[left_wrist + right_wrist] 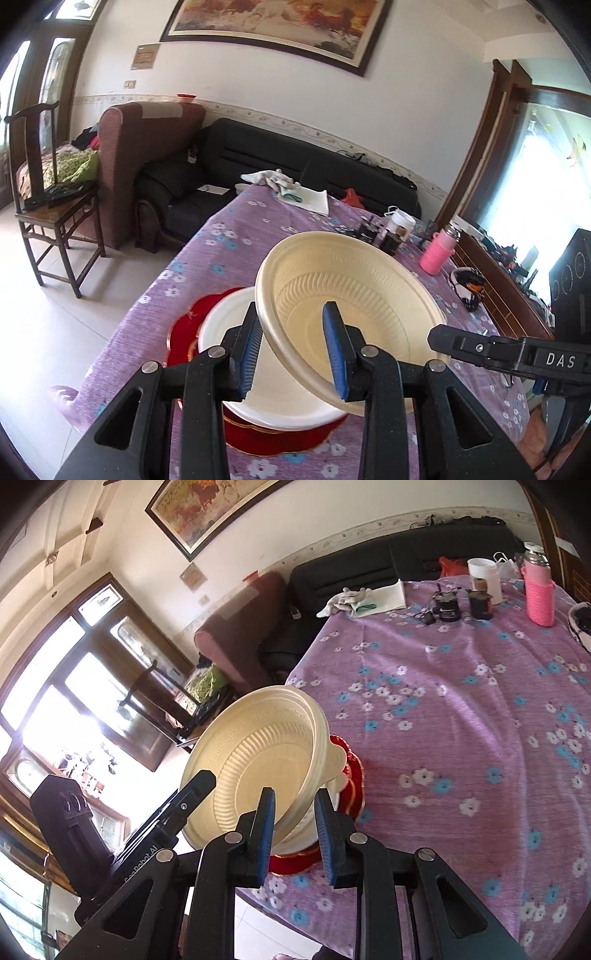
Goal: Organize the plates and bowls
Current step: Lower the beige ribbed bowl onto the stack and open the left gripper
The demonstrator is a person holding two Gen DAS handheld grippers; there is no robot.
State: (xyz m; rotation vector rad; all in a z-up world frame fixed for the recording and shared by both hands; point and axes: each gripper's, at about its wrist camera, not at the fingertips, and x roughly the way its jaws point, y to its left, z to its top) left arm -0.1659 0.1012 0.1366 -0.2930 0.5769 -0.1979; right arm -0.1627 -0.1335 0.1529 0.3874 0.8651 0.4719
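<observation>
Bowl (354, 314), cream, tilted: both the left gripper (295, 354) and right gripper (295, 834) pinch opposite rims narrowly, steadying it above stacked plates (221, 325).

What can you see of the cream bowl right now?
The cream bowl is shallow and wide-rimmed, looks like moulded plastic or pulp, with ribbed inner walls and embossed lettering below the rim. It is empty, tilted and held off the table. The left gripper is shut on one side of its rim, the right gripper on the other. It hangs just above a white plate lying on a red plate; contact with them is unclear.
</observation>
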